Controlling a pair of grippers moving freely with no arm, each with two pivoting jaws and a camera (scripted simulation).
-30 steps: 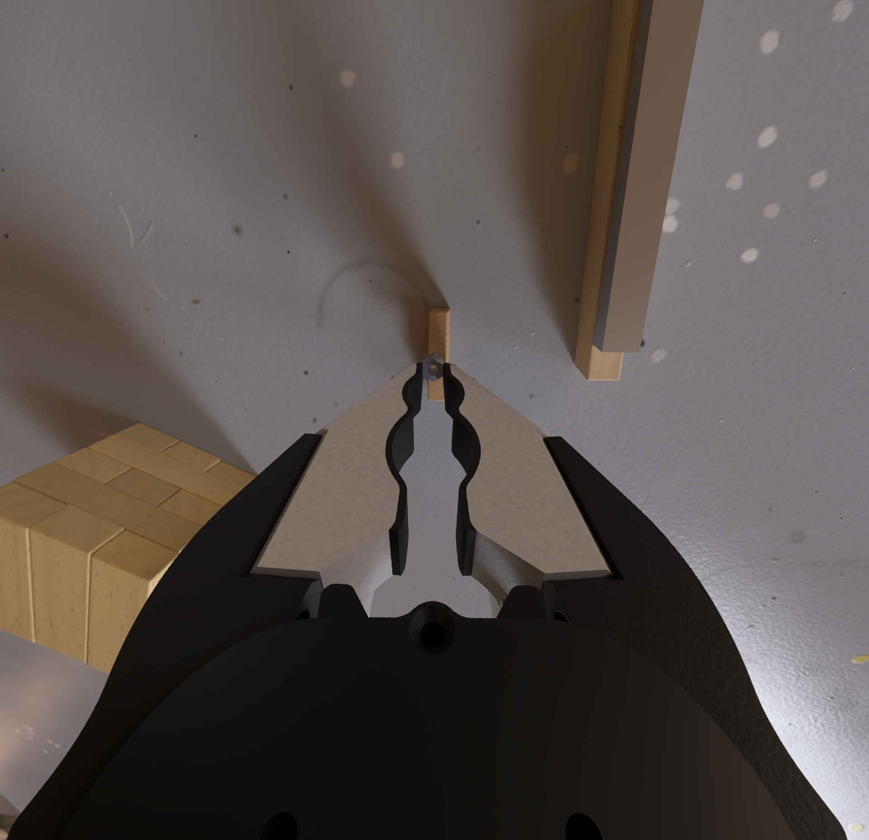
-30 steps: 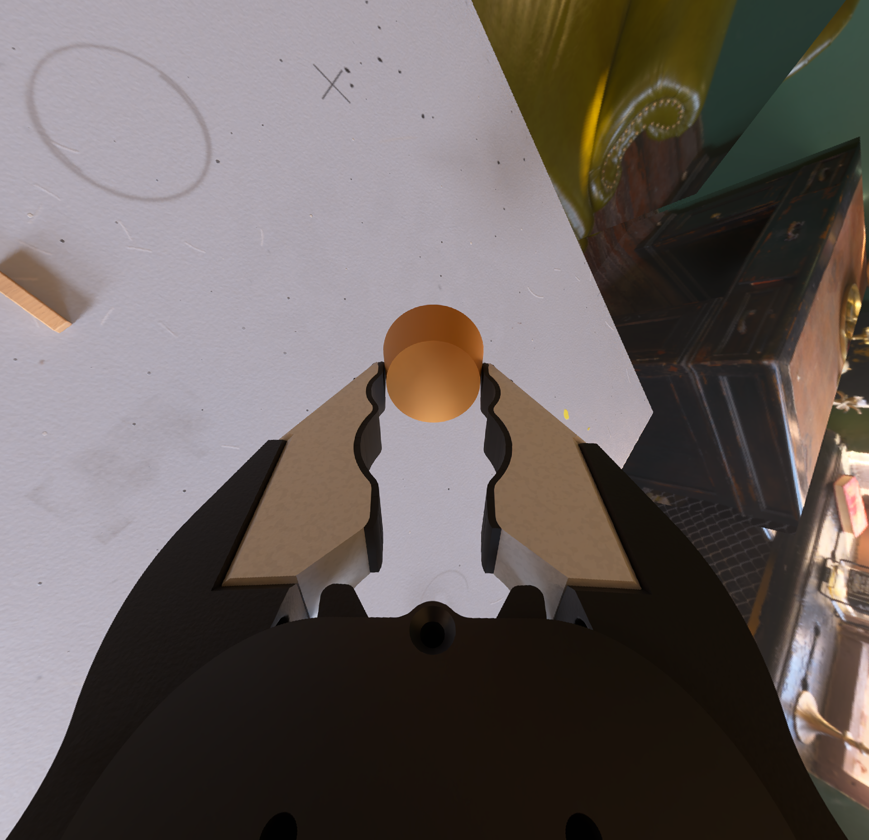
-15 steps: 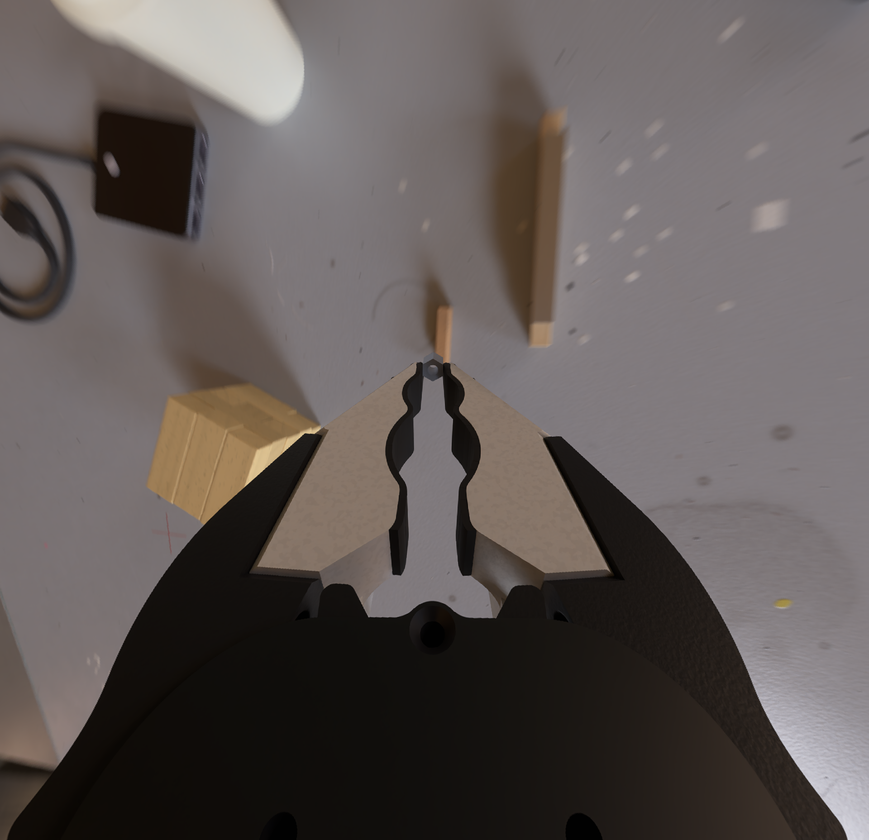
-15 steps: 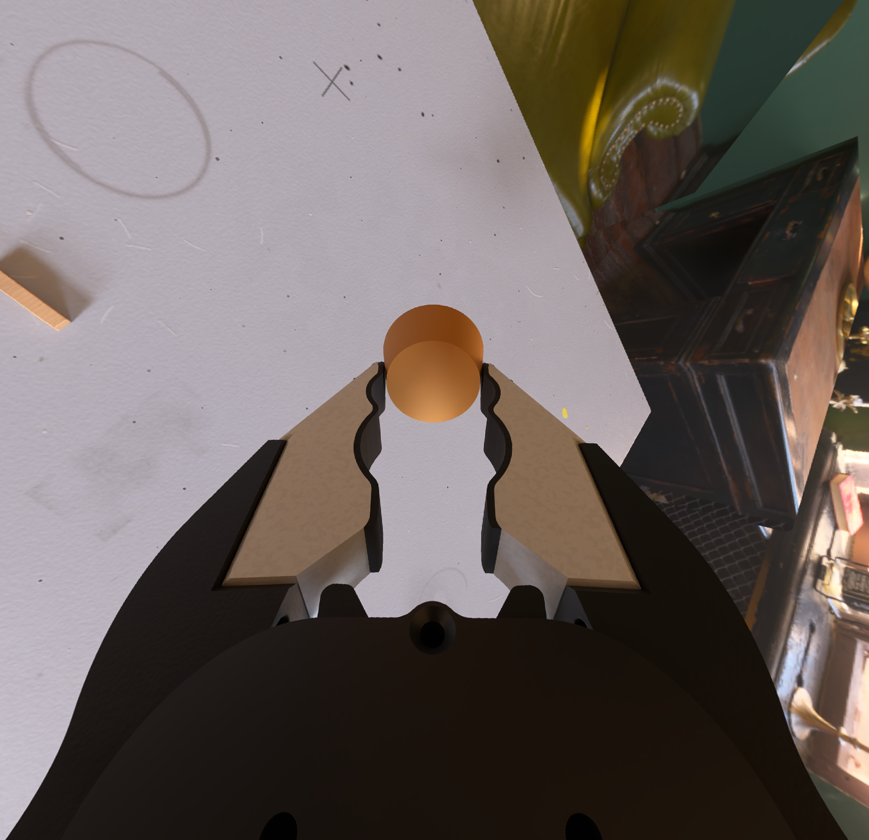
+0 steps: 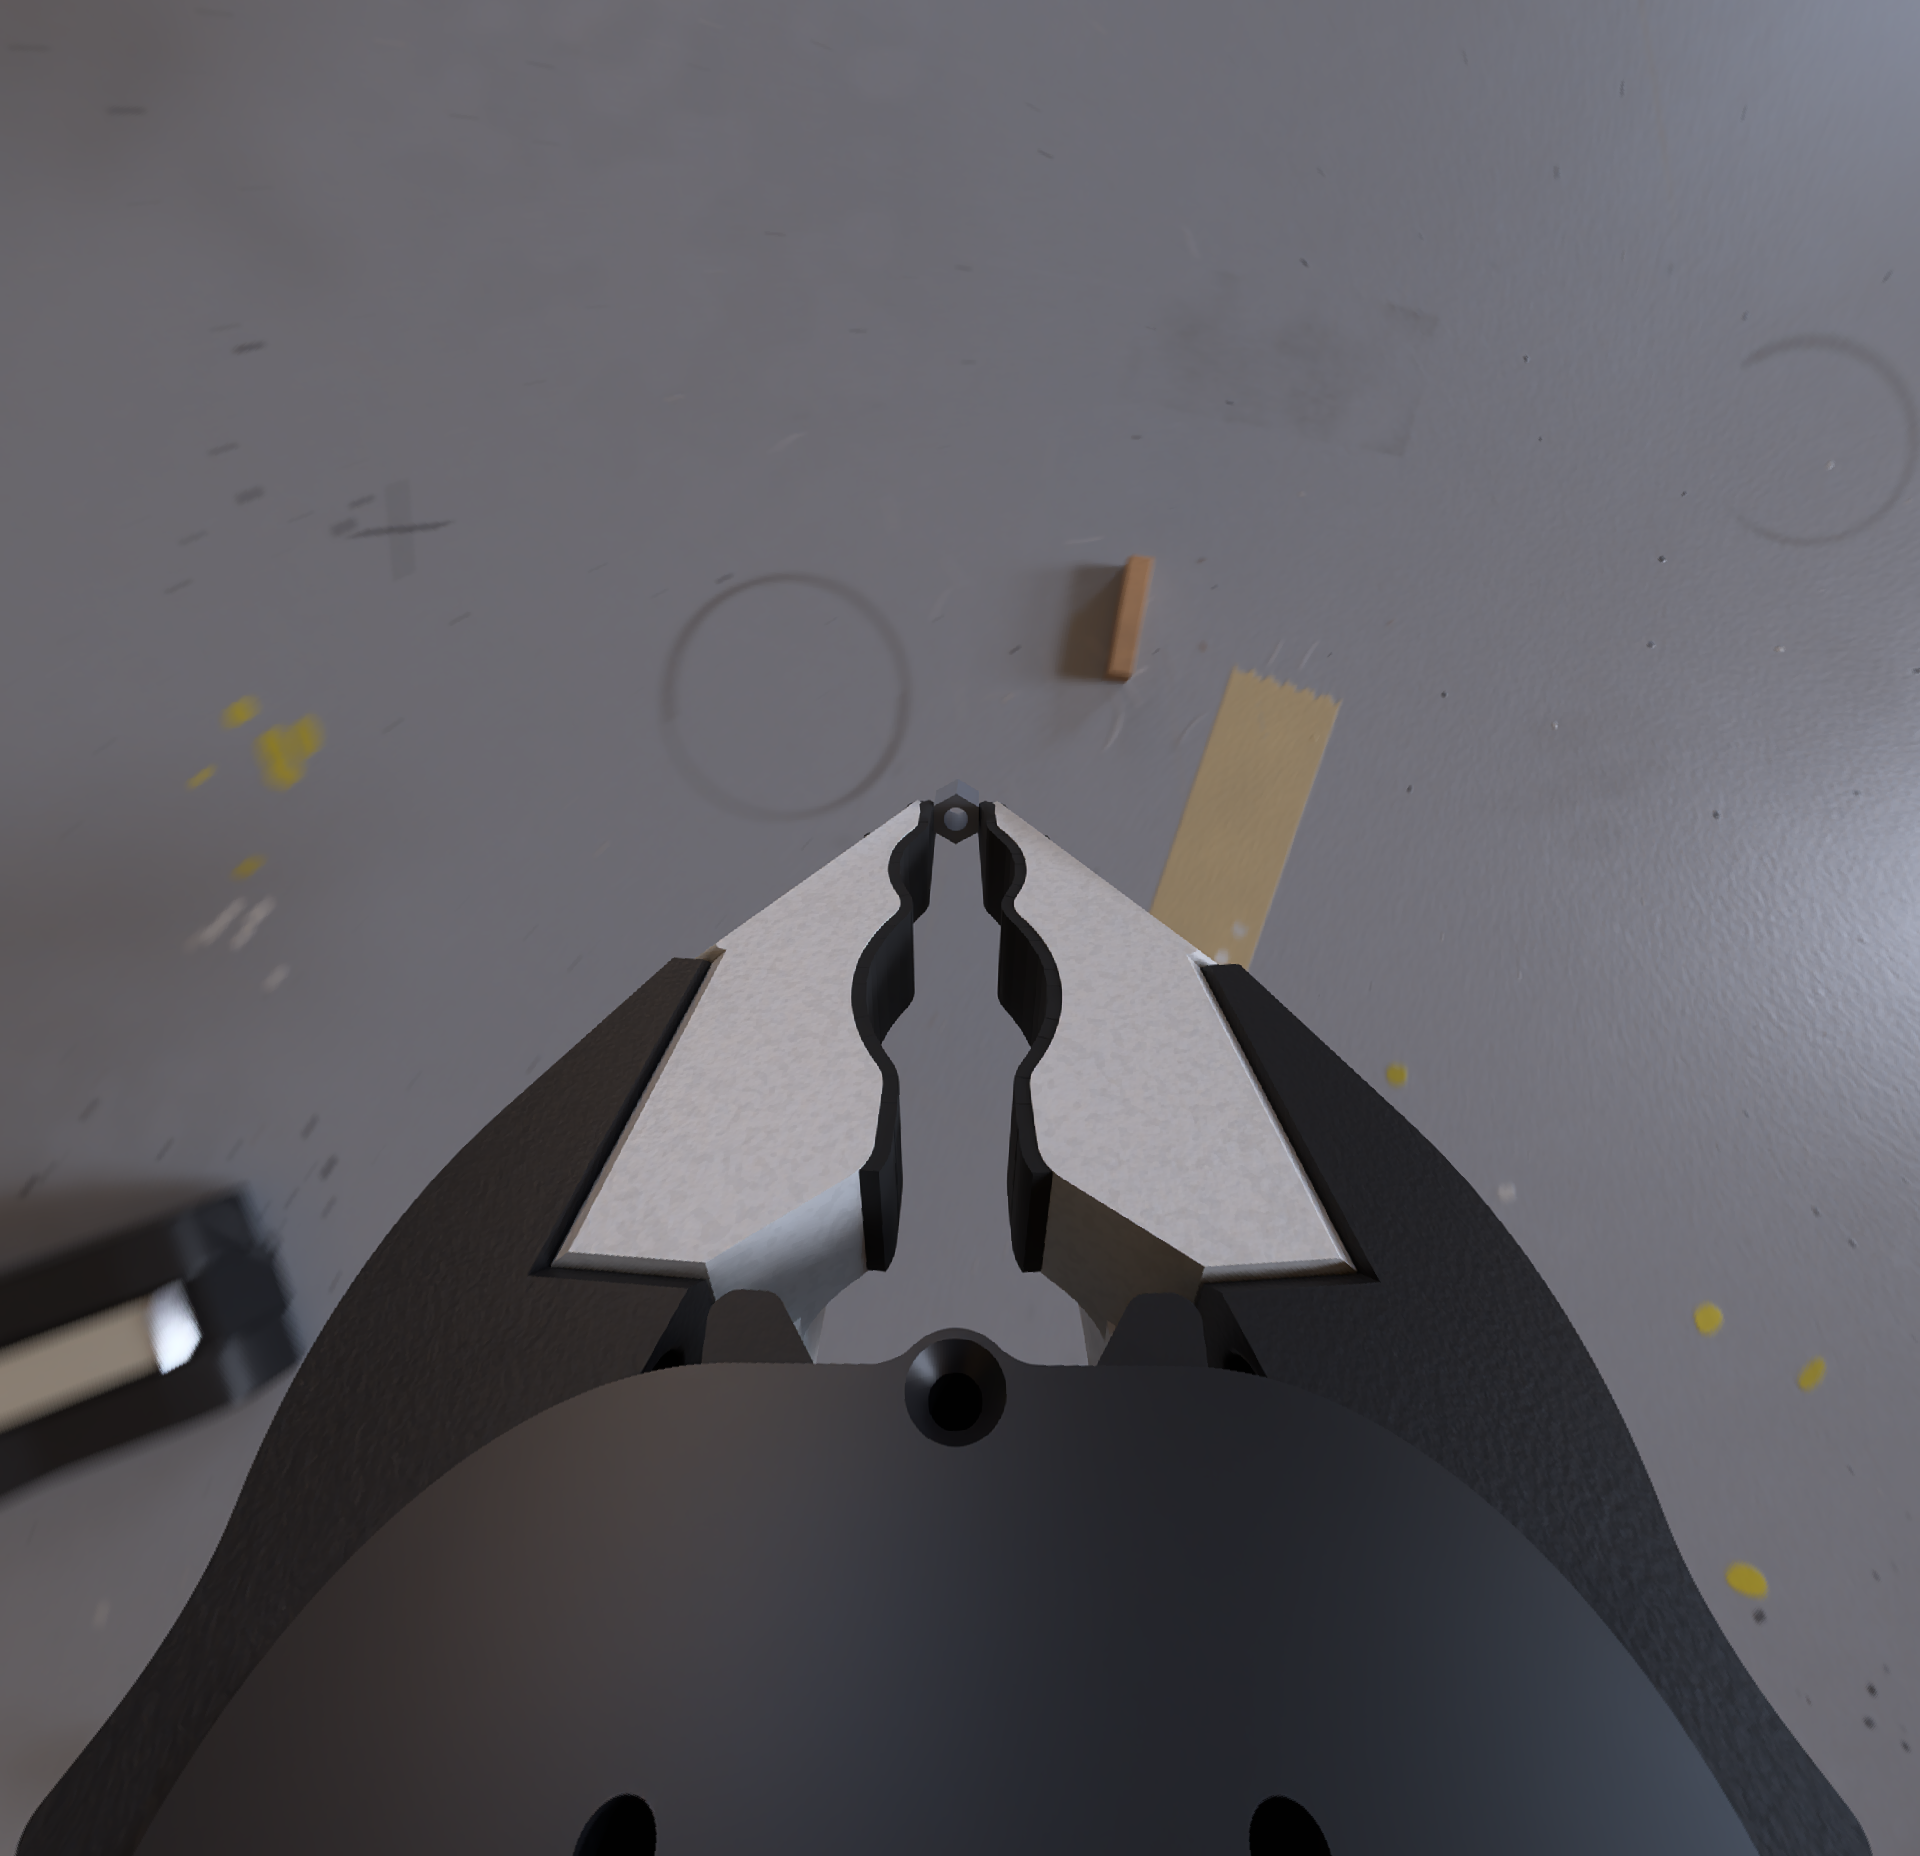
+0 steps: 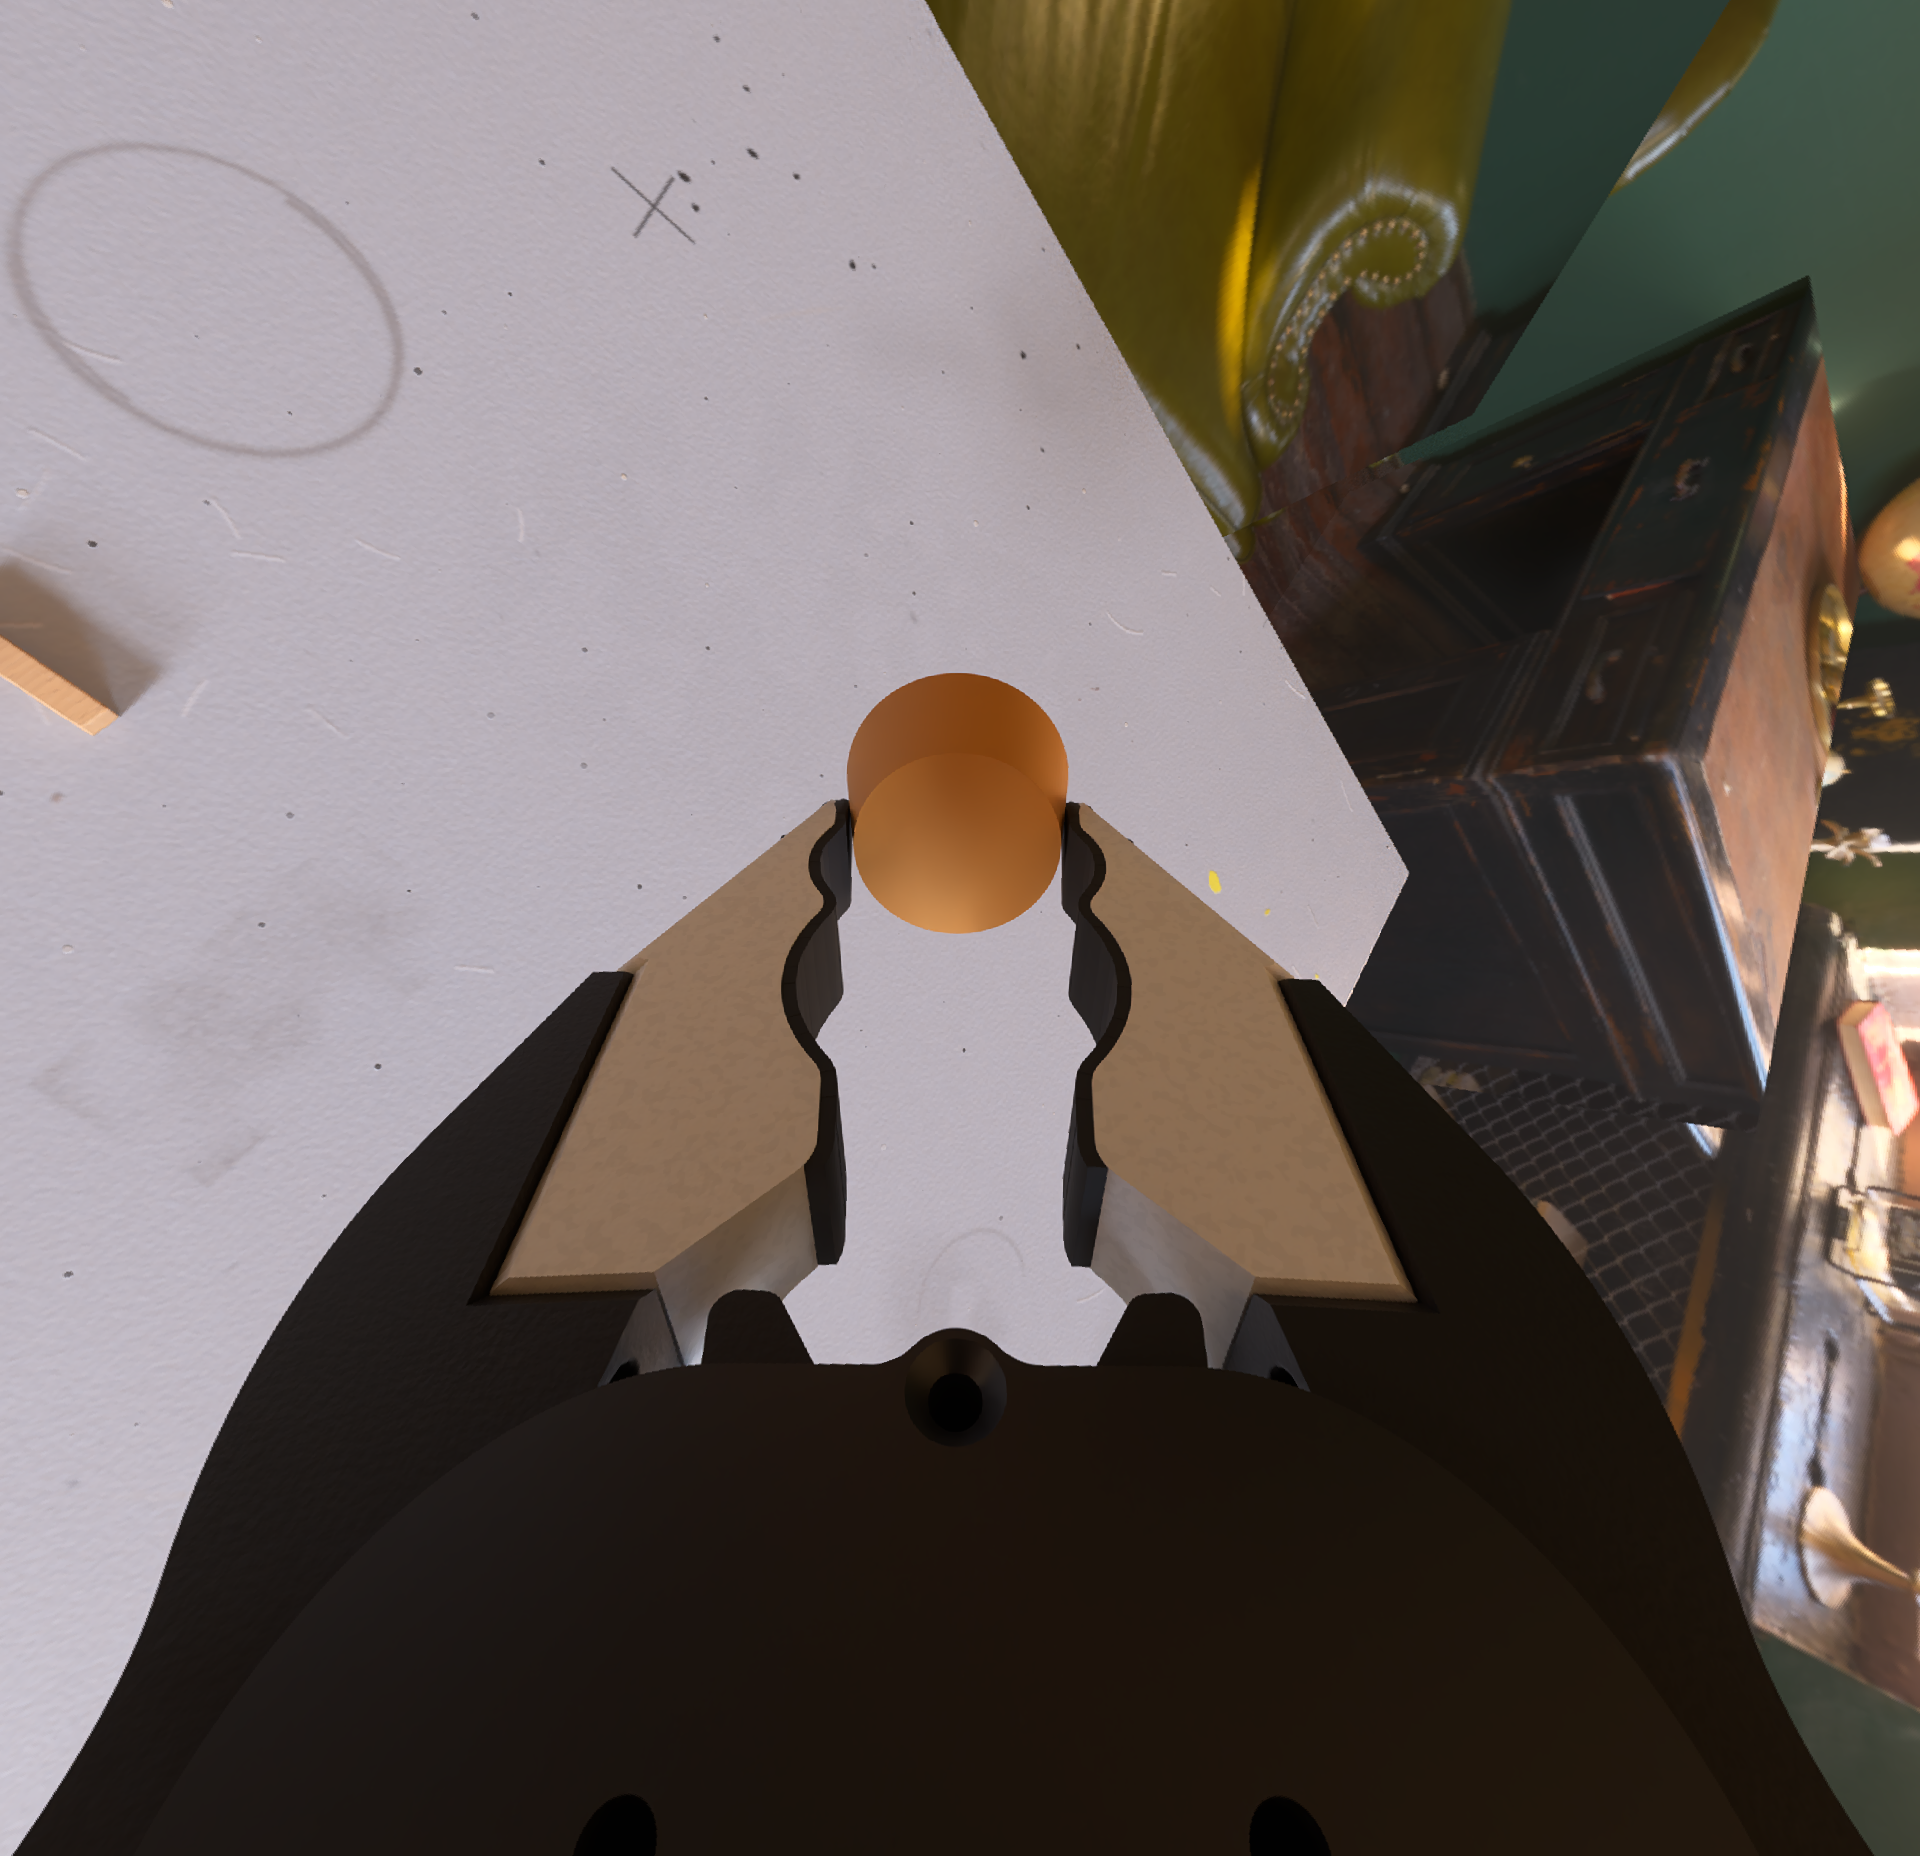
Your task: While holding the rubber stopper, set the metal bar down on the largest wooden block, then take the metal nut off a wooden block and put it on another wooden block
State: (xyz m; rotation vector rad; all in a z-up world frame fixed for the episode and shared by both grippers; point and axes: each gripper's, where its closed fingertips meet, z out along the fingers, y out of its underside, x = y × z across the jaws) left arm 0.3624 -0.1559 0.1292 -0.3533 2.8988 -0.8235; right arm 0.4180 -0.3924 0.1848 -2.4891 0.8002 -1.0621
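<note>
Left tongs (image 5: 957,807): pinching metal nut (image 5: 956,817) at very tips; could slip out before reaching small wooden block (image 5: 1128,617).
Right tongs (image 6: 957,807): clamped on rubber stopper (image 6: 956,830), above tabletop (image 6: 623,559) edge; a drop could roll off.

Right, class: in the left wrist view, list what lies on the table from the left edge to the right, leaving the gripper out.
Black and silver object at the left edge → yellow paint specks → pencilled cross → drawn circle → small wooden block → strip of tan tape → fainter drawn circle at the right edge.
</note>
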